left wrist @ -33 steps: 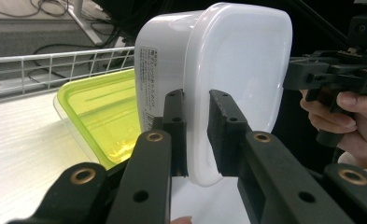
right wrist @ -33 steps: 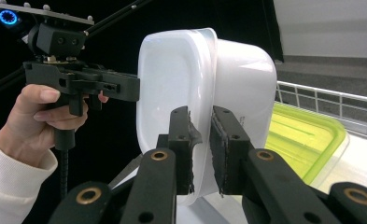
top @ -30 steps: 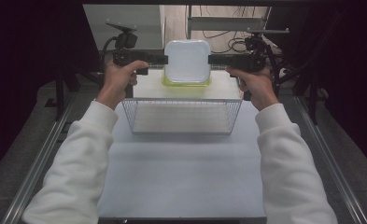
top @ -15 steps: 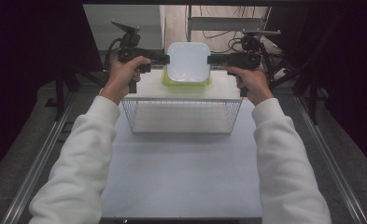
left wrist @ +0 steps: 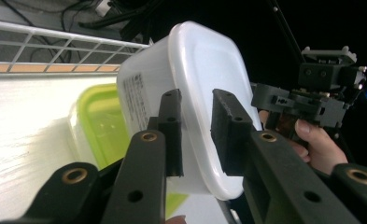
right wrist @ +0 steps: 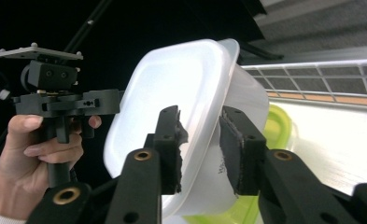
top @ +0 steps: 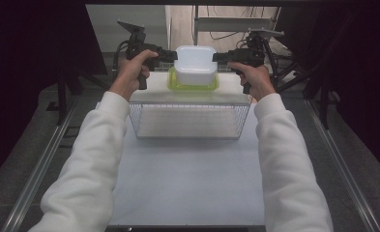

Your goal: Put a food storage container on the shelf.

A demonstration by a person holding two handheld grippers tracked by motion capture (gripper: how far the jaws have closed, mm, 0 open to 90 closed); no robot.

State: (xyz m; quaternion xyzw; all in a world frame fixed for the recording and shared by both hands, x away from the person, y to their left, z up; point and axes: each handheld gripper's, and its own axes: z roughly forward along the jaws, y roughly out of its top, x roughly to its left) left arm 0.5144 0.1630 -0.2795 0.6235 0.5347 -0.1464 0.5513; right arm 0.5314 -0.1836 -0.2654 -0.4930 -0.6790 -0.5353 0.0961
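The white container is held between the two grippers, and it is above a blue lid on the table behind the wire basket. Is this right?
Not fully. The lid under the white container is yellow-green, not blue, as the high view shows. The rest holds: the left gripper and right gripper flank the container, behind the wire basket.

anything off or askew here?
Nothing spilled. The white container hangs upside down over the green-lidded container, with the left gripper and right gripper at its opposite rims, jaws just opening. One pad of the right gripper looks torn and ragged. The wire basket sits square.
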